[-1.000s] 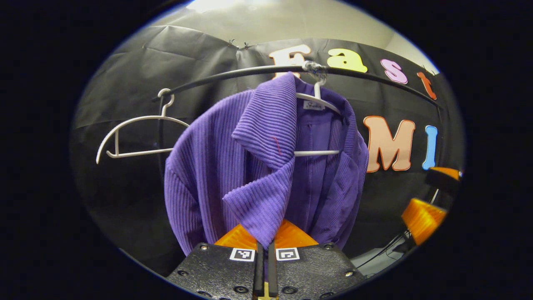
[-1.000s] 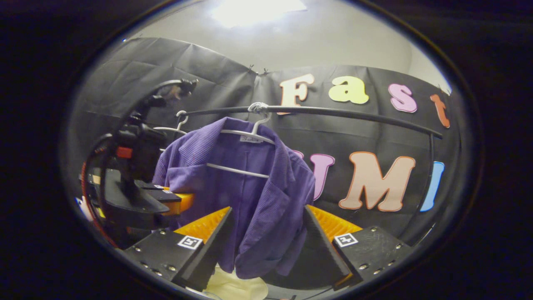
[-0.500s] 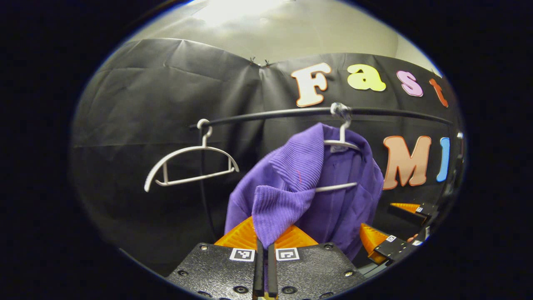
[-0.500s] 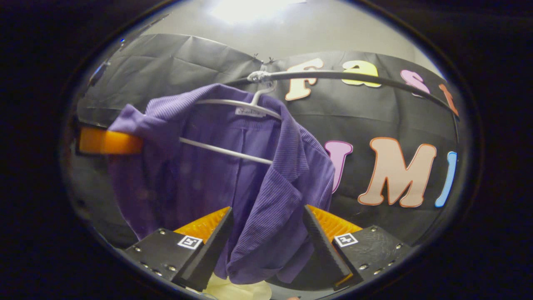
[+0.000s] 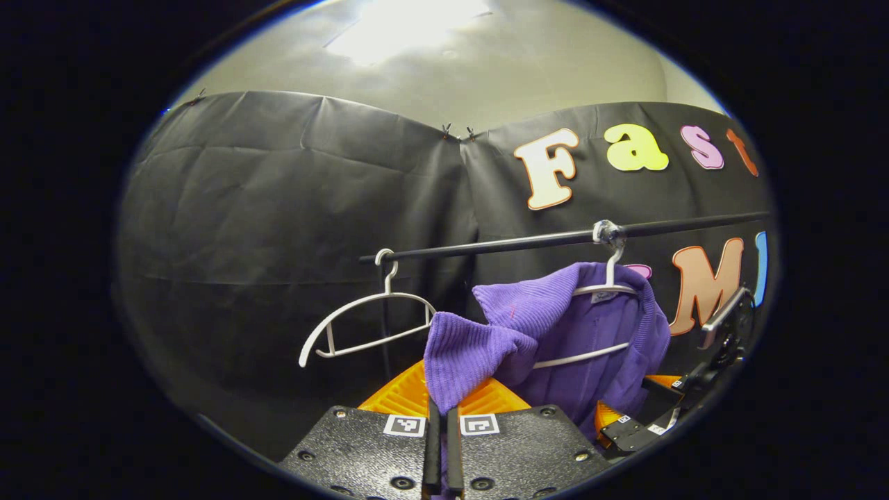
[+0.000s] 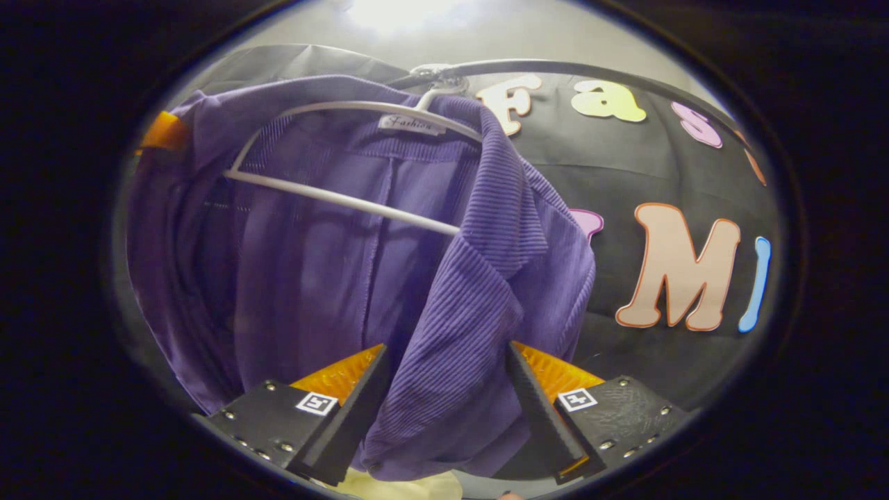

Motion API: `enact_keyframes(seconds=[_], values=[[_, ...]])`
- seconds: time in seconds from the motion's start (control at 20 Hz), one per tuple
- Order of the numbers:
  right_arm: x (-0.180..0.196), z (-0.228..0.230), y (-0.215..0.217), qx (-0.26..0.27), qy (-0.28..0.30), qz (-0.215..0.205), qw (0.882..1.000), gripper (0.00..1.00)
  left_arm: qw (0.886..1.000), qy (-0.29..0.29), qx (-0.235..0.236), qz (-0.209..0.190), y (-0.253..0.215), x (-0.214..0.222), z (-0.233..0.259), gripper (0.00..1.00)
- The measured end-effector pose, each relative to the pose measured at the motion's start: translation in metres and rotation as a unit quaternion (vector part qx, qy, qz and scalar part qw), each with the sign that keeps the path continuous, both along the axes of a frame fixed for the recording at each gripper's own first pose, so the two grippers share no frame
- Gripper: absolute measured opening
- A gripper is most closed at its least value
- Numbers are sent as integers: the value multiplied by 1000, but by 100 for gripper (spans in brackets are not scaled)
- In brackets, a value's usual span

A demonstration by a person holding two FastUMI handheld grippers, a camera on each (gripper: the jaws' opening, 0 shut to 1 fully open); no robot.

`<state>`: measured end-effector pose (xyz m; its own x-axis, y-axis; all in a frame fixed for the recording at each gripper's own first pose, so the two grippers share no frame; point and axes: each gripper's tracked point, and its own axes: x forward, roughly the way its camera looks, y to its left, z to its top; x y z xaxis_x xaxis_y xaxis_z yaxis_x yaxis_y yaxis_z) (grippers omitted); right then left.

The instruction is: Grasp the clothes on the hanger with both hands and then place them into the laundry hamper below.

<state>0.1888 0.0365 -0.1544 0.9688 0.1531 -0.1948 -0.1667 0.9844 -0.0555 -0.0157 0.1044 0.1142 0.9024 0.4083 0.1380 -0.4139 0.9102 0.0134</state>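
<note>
A purple ribbed jacket (image 5: 583, 326) is hung on a white hanger (image 5: 603, 290) whose hook is looped over a black rail (image 5: 528, 243) in front of the black cloth wall. In the left gripper view, one front edge of the jacket has been drawn off to the side, away from the hanger, and its corner is pinched between the fingers of the left gripper (image 5: 441, 434), which are closed tight on the fabric with hardly a gap between them. A second white hanger (image 5: 368, 326), bare, is hung near the rail's free end, beside the pulled cloth. At the lower right edge of that view the right gripper (image 5: 635, 420) can be made out just beside the jacket's hem.

In the right gripper view the jacket (image 6: 361, 264) is seen close up, spread across the hanger (image 6: 347, 153), its crossbar exposed where the front is open. The lapel and front panel are hung down between the fingers of the right gripper (image 6: 444, 410), which are held wide apart; the fabric is lying in the gap, and it cannot be told whether either finger is touching it. A pale cream fabric (image 6: 410, 486) is visible below the hem, at the bottom edge of that view.
</note>
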Motion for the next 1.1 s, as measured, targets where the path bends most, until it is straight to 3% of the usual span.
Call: enact_keyframes(seconds=[0.2,0.25,0.45,0.6,0.65,0.75,0.8,0.9,1.1], values=[[9,-15,4,-1,23,12,1000,99,1000,-8,5,12,12,5,6,2],[8,-17,1,-9,25,8,1000,96,1000,-10,4,14,14,5,7,4],[9,-27,4,-26,44,21,998,46,1000,-17,4,18,22,11,11,4],[1,-34,-14,-22,78,-3,997,5,999,-24,5,22,29,17,16,4],[6,-33,-18,-13,84,-11,996,2,999,-26,6,23,32,18,17,7],[9,-28,-33,-14,84,-36,996,2,999,-28,8,24,37,22,20,2],[10,-27,-41,-21,81,-46,995,7,999,-31,10,25,39,24,23,2],[11,-25,-61,-41,74,-62,995,7,999,-37,20,28,45,28,28,7],[17,-12,-98,-66,56,-103,991,7,998,-51,31,26,52,36,41,4]])
